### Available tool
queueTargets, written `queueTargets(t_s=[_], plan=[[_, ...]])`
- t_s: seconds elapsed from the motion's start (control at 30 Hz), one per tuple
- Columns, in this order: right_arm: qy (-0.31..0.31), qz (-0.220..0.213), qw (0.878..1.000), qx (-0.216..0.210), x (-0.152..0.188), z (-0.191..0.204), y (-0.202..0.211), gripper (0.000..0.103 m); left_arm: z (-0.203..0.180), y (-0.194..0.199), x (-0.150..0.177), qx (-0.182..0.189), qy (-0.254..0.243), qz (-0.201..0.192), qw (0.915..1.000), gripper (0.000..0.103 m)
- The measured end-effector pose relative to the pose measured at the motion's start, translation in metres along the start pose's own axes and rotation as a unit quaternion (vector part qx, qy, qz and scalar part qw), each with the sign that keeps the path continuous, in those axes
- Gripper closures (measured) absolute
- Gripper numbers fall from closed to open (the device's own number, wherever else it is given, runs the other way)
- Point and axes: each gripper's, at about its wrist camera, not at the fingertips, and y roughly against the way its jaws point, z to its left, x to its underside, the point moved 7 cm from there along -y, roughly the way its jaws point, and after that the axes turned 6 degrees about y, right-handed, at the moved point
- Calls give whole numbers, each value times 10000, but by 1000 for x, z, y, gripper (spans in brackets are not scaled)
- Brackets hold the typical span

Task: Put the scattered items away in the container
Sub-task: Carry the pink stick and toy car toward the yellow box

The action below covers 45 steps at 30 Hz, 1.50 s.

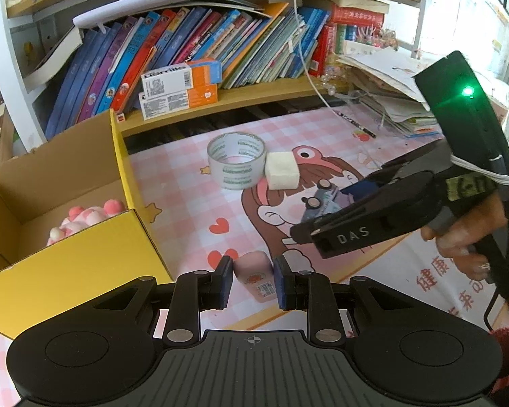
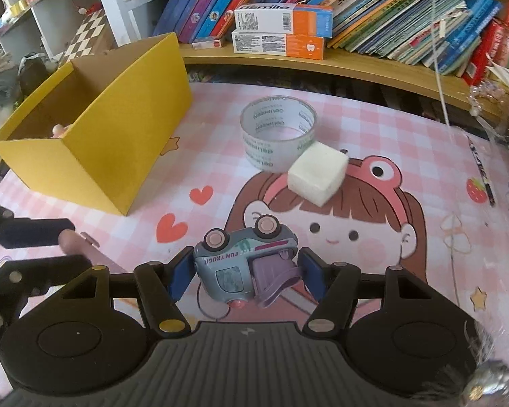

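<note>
While both grippers work the mat at once, the box (image 2: 95,142) sits up and to the left of the right gripper (image 2: 244,273), closer to the left gripper (image 1: 252,279). On the right, the toy truck (image 2: 244,257) lies tipped on its side, wheels up, long axis running across the gap, blue pads just beside each end; whether they press it, I cannot tell. On the left, narrow jaws flank the pink bottle (image 1: 254,273), its length pointing back toward the camera. Tape (image 2: 278,132) and sponge (image 2: 317,173) wait farther out, touching.

Matt yellow cardboard box (image 2: 95,149), glossy clear tape roll (image 2: 277,132), porous white foam cube (image 2: 317,173), glossy plastic toy truck (image 2: 244,264)
</note>
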Motion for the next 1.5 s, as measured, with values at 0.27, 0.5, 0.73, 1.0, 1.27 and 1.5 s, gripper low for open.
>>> queueTargets(t_s=[0.27, 0.5, 0.73, 1.0, 1.27, 1.5], plan=[[-156, -103, 9997, 135, 12, 7, 24, 39, -3, 12, 6, 101, -67, -92, 9999, 79], [-203, -141, 9994, 258, 21, 20, 41, 39, 3, 24, 13, 183, -112, -155, 9996, 79], [-330, -215, 9989, 258, 21, 41, 51, 39, 19, 41, 20, 222, -133, -213, 9994, 79], [-308, -259, 9989, 242, 15, 76, 53, 39, 42, 61, 27, 248, -131, -295, 9992, 79], [-219, -322, 9991, 193, 7, 111, 52, 39, 65, 81, 32, 252, -119, -401, 9988, 79], [-63, -423, 9989, 199, -3, 136, 54, 39, 84, 96, 30, 300, -58, -545, 9980, 79]])
